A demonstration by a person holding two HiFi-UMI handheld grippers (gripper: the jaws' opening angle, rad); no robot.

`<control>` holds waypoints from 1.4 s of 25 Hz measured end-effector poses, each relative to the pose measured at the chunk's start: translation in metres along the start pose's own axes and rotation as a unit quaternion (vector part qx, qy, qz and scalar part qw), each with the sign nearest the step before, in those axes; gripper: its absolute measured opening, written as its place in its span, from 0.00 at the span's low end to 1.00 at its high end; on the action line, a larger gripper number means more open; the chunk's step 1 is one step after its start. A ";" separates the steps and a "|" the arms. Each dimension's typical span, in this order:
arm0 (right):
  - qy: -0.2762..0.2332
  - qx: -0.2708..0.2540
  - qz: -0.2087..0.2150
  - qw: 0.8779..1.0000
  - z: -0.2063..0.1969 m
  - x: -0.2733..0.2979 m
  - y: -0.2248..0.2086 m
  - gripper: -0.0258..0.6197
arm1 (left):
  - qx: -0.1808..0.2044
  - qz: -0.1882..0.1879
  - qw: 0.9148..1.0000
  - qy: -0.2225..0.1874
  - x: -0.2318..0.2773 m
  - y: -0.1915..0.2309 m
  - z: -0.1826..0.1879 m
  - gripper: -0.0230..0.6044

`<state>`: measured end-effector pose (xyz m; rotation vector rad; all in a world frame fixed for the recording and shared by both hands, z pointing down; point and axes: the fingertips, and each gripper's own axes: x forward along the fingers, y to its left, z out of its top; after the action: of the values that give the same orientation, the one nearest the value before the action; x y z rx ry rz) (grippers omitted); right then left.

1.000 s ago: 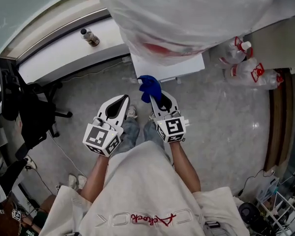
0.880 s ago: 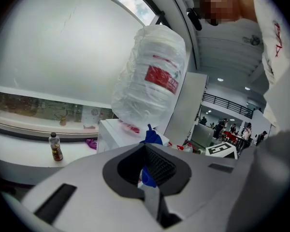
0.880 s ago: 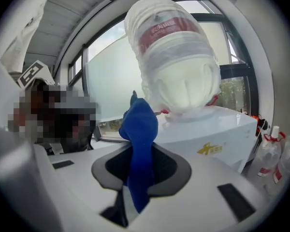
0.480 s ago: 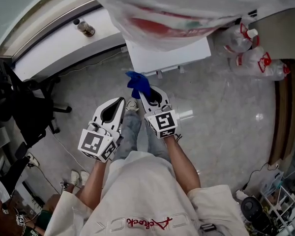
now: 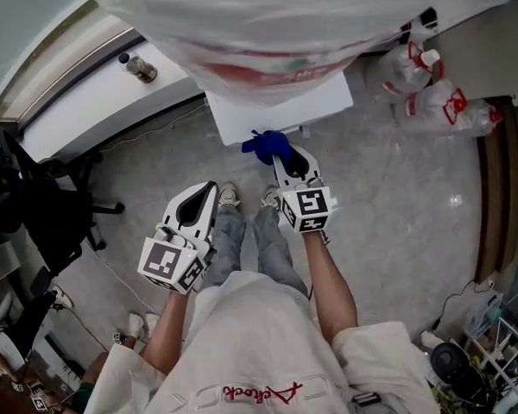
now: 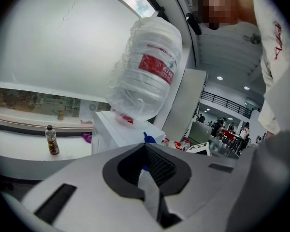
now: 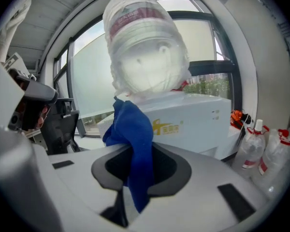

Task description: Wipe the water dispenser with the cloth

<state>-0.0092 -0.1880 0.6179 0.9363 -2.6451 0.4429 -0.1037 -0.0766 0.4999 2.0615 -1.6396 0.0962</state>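
The white water dispenser [image 5: 281, 108] stands ahead of me, and its big plastic-wrapped bottle [image 5: 268, 24] fills the top of the head view. My right gripper [image 5: 282, 155] is shut on a blue cloth [image 5: 266, 145], which bunches out past the jaw tips right at the dispenser's front edge. In the right gripper view the cloth [image 7: 134, 134] hangs from the closed jaws in front of the dispenser body [image 7: 193, 122]. My left gripper [image 5: 210, 188] is lower and to the left, shut and holding nothing. Its own view looks up at the dispenser [image 6: 117, 129] and bottle [image 6: 147, 74].
A small drink bottle [image 5: 139, 66] stands on the white window ledge to the left. Spray bottles and plastic containers [image 5: 432, 102] crowd the floor right of the dispenser. A black office chair [image 5: 47, 201] is at far left. A cable trails over the marble floor.
My right gripper has carried the cloth up and to the right, reaching the dispenser's front edge. The left gripper has stayed low by my legs.
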 end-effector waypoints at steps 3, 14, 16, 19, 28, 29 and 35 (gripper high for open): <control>-0.004 0.002 -0.033 0.999 0.005 -0.008 -0.034 0.18 | 0.005 -0.010 1.000 0.004 0.009 -0.002 0.001 0.05; -0.011 0.006 -0.109 0.994 0.009 -0.026 -0.129 0.18 | 0.004 -0.021 1.000 0.017 0.026 -0.010 -0.007 0.05; -0.014 0.007 -0.122 0.992 0.010 -0.029 -0.143 0.18 | 0.001 -0.020 1.000 0.021 0.027 -0.010 -0.011 0.05; -0.020 0.011 -0.142 0.990 0.014 -0.036 -0.163 0.18 | 0.002 -0.023 0.999 0.025 0.032 -0.012 -0.014 0.05; -0.024 -0.003 -0.161 0.987 0.021 -0.060 -0.167 0.18 | -0.003 -0.021 1.000 0.017 0.028 -0.010 -0.016 0.05; -0.025 -0.007 -0.154 0.988 0.022 -0.062 -0.157 0.18 | -0.005 -0.020 1.000 0.015 0.027 -0.009 -0.015 0.05; -0.009 -0.011 -0.068 0.998 0.006 -0.057 -0.054 0.18 | -0.014 -0.009 1.000 -0.005 0.021 -0.008 -0.010 0.05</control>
<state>0.0675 -0.1989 0.6010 1.1098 -2.5759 0.3731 -0.0880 -0.0900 0.5129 2.0584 -1.6179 0.0556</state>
